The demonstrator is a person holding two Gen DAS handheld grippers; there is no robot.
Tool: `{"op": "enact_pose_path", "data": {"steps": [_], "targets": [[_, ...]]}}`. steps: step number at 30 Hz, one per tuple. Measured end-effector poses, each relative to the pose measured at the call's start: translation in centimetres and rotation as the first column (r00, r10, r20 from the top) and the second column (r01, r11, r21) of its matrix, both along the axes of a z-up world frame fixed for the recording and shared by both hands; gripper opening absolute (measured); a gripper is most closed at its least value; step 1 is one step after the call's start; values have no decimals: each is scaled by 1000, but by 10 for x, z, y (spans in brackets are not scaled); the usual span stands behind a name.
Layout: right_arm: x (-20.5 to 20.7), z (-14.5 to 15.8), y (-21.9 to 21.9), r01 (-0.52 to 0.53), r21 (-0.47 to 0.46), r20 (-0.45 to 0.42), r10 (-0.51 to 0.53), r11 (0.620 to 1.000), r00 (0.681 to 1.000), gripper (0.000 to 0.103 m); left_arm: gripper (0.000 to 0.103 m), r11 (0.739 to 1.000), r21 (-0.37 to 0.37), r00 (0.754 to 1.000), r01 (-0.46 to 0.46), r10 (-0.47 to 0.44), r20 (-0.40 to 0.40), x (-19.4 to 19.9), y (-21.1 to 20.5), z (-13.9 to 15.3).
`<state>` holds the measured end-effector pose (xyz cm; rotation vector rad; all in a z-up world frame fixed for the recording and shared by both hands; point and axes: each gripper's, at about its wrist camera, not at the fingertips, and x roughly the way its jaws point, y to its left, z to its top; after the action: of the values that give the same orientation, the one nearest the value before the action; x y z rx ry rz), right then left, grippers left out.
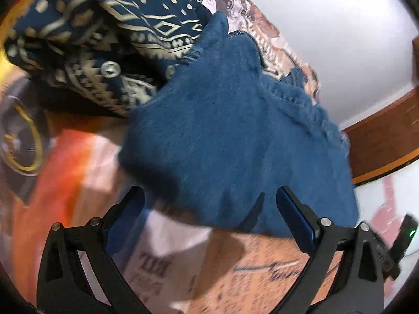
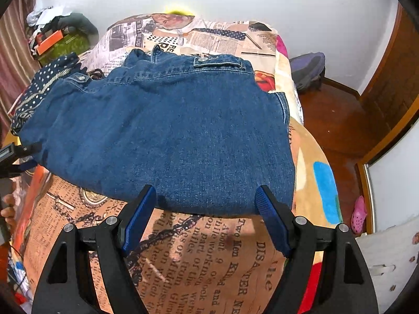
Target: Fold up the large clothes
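A blue denim garment (image 2: 162,130) lies spread across a bed covered with a newspaper-print bedspread (image 2: 199,256), its body folded into a broad, roughly rectangular slab. The cloth is mid-blue with paler wear, orange-tan stitching along its seams, and a buttoned flap with a metal stud (image 2: 201,59) at its far edge; a second stud shows on the far left corner. The near hem runs in a smooth curve just beyond the right gripper (image 2: 205,198), whose blue-padded jaws stand wide apart, holding nothing, the fingertips poised over the hem's edge.

At the garment's left side, a navy cloth with a cream geometric print (image 1: 104,39) is bunched against the denim. The left wrist view, blurred, shows the left gripper (image 1: 209,201) angled down at that side of the denim garment (image 1: 230,136), jaws likewise spread and empty, with the edge of the fabric between and just past the tips; whether a pad touches it cannot be told.

Beyond the bed are a white wall, a wooden floor (image 2: 337,120) and a dark backpack (image 2: 309,70) in the corner.
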<state>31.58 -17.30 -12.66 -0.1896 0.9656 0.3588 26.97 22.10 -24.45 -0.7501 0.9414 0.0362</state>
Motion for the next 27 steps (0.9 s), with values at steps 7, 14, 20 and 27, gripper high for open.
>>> {"op": "enact_pose_path", "data": {"steps": [7,14,20,27], "targets": [[0,2,0,17,40,-3,-17,999,1000,75,84,974,-173,984,-143,159,80,17,17,-16],[0,16,12,-6,62,32,4,998,999,75,27,978,-117,983,-170,178,53,11,11,0],[7,28,33,-41,67,57,37,997,998,75,18,989,-27,973,-144,147,177,4,-16,69],[15,42,71,-123,129,57,117,984,992,75,16,992,64,921,-113,81,381,1,-39,164]]}}
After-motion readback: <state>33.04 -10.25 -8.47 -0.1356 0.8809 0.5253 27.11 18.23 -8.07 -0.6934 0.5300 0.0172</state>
